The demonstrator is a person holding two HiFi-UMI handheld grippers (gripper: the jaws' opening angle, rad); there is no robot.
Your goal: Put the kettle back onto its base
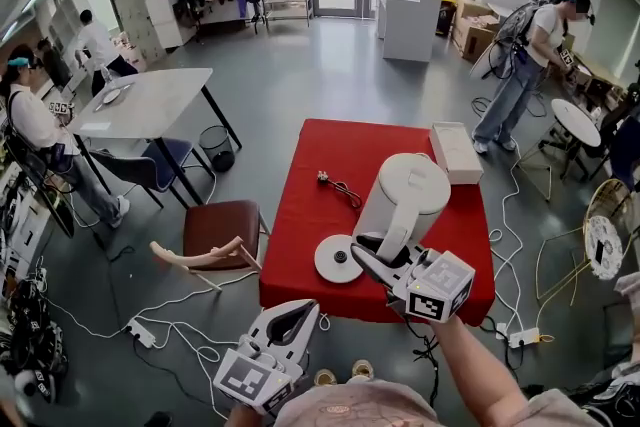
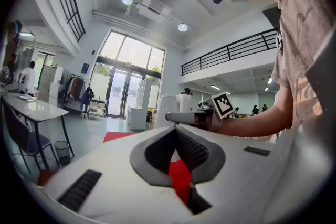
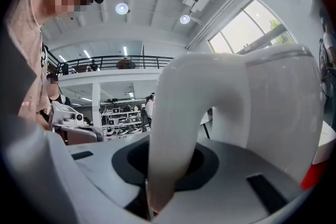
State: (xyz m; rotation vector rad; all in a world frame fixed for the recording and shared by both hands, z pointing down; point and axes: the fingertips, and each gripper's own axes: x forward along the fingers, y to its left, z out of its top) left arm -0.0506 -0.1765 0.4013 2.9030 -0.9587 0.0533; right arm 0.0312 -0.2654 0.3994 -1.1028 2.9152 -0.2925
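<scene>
A white kettle (image 1: 405,195) is over the red table (image 1: 330,150), just right of its round white base (image 1: 338,258). My right gripper (image 1: 378,260) is shut on the kettle's handle (image 1: 392,240). In the right gripper view the curved handle (image 3: 184,113) runs down between the jaws of the right gripper (image 3: 163,165), with the kettle body (image 3: 283,107) behind it. I cannot tell whether the kettle's bottom touches the table. My left gripper (image 1: 297,312) is below the table's near edge, shut and empty. In its own view the left gripper (image 2: 176,131) points level at the kettle (image 2: 176,110).
The base's black cord and plug (image 1: 335,183) lie on the table behind the base. A white box (image 1: 455,152) sits at the far right corner. A brown chair (image 1: 222,227) stands left of the table. Cables and a power strip (image 1: 520,337) lie on the floor.
</scene>
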